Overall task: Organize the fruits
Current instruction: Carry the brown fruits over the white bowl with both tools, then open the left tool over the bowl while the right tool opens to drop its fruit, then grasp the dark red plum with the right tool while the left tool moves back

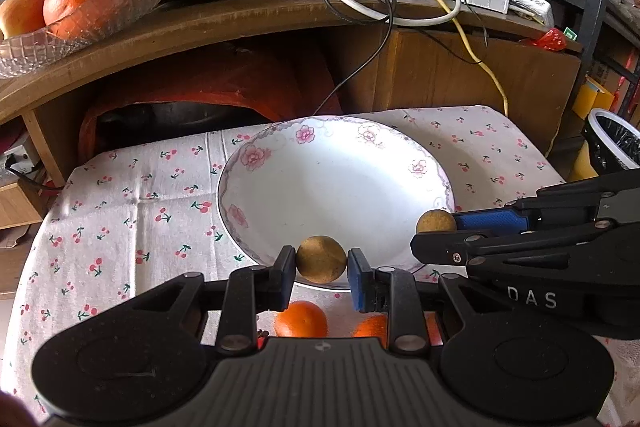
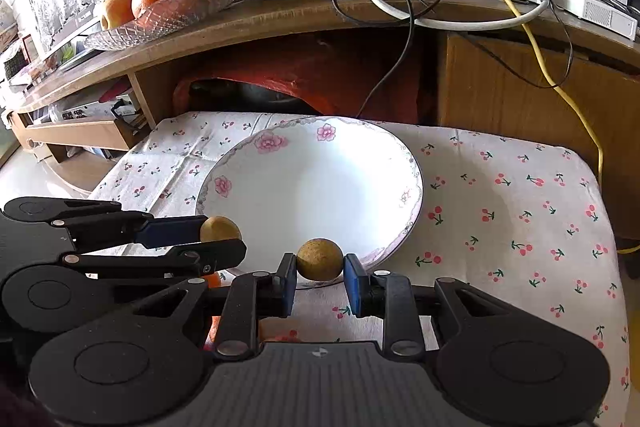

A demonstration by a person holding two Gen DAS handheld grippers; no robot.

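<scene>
A cherry-print tablecloth [image 1: 120, 211] fills the lower half of both views, and in the middle of it sits a white plate with a pink flower rim [image 2: 256, 143], with nothing visible in its bowl. Above, in the upper left of each frame, a glass dish of oranges and apples [image 2: 192, 7] rests on the wooden shelf [image 1: 248, 23], well apart from the work. The left gripper [image 1: 321, 263] is clamped on a small brown round fruit, probably a longan [image 1: 321, 259], held at the plate's near rim in the lower centre. The right gripper [image 2: 319, 261] is likewise closed on a second longan [image 2: 319, 259], at the near right edge of the plate. Two small oranges [image 1: 301, 319] lie on the cloth below the left gripper, partly hidden. The step looks like setting both fruits into the plate. To do it well, carry each one forward past the rim and lower it toward the flat centre before easing the pads apart, since a round fruit let go on the sloping rim would likely roll off. Keep the two grippers apart, as they sit near each other.
</scene>
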